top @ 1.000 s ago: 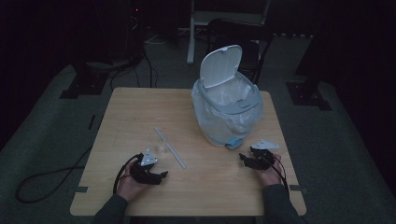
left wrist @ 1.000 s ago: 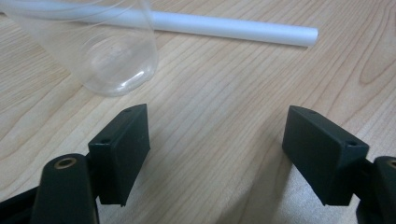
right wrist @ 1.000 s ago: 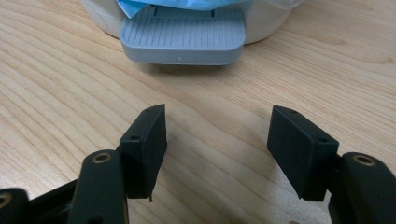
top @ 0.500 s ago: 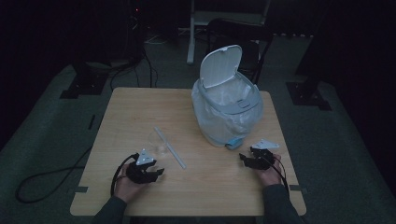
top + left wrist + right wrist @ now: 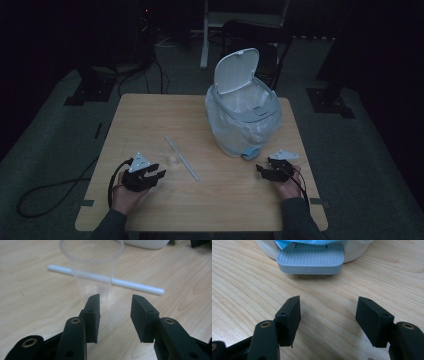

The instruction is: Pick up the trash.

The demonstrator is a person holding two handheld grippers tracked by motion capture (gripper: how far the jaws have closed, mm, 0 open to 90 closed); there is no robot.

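A clear plastic cup (image 5: 92,270) stands upright on the wooden table (image 5: 150,120), faint in the high view as the cup (image 5: 170,151). Behind it lies a white straw (image 5: 107,280), seen from above as the straw (image 5: 182,158). My left gripper (image 5: 115,311) is open, its jaws just short of the cup's base; from above the left gripper (image 5: 155,172) sits near the front left. My right gripper (image 5: 328,320) is open and holds nothing, facing the grey pedal (image 5: 310,258) of a white lidded bin (image 5: 243,120). In the high view the right gripper (image 5: 264,170) rests front right.
The bin's lid (image 5: 236,70) stands open and a clear bag lines the bin. A black cable (image 5: 55,190) trails off the table's left side to the floor. Dark stands and a chair (image 5: 260,45) lie beyond the far edge.
My left gripper has moved right and slightly forward, toward the cup. The right gripper has hardly moved.
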